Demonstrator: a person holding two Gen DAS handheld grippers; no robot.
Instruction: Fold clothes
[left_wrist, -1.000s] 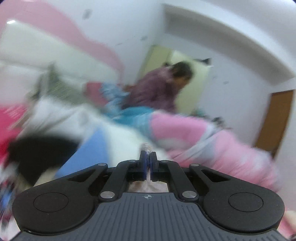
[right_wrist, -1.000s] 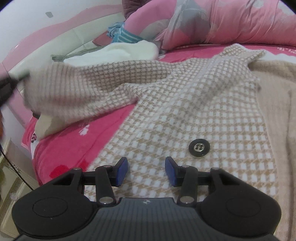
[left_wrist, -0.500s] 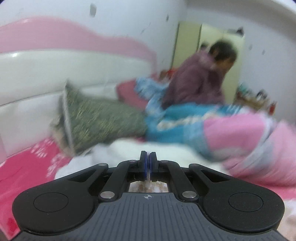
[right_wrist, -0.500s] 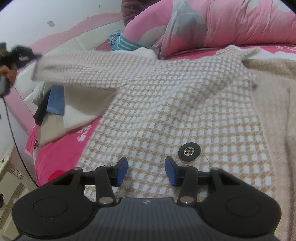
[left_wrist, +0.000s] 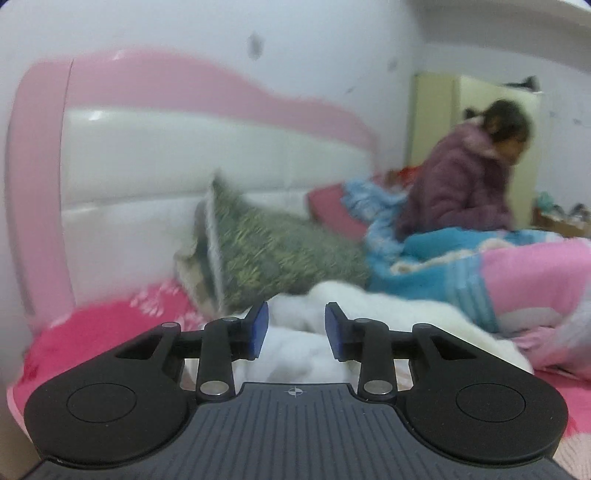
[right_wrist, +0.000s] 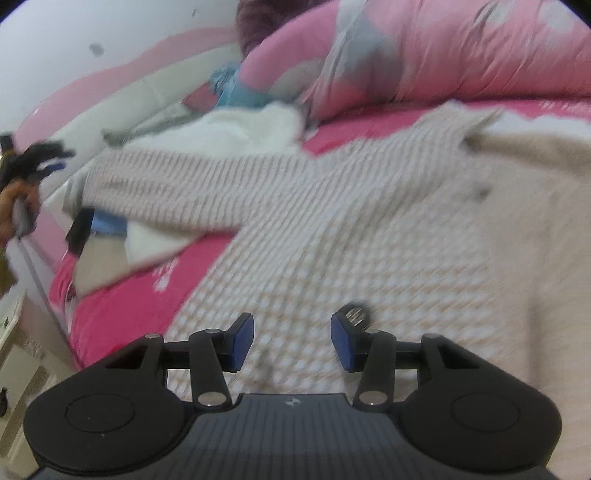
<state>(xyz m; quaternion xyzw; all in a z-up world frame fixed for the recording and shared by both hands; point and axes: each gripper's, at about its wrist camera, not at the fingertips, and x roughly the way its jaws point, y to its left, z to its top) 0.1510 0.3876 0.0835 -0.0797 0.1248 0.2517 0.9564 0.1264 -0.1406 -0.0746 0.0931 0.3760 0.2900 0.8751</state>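
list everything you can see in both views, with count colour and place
checked cardigan: 1, beige and white, spread on the bed, sleeve stretched toward the left
button: 1, dark, on the cardigan by the right gripper
bedsheet: 1, bright pink, under the clothes
white garment: 1, fluffy, ahead of the left gripper
cushion: 1, green, leaning on the headboard
headboard: 1, white with pink trim, far end of the bed
quilt: 1, pink and grey, heaped beyond the cardigan
blue blanket: 1, beside the quilt
person: 1, purple jacket, far side of the bed
left gripper: jaws just opened, nothing between them
right gripper: jaws open, empty, over the cardigan
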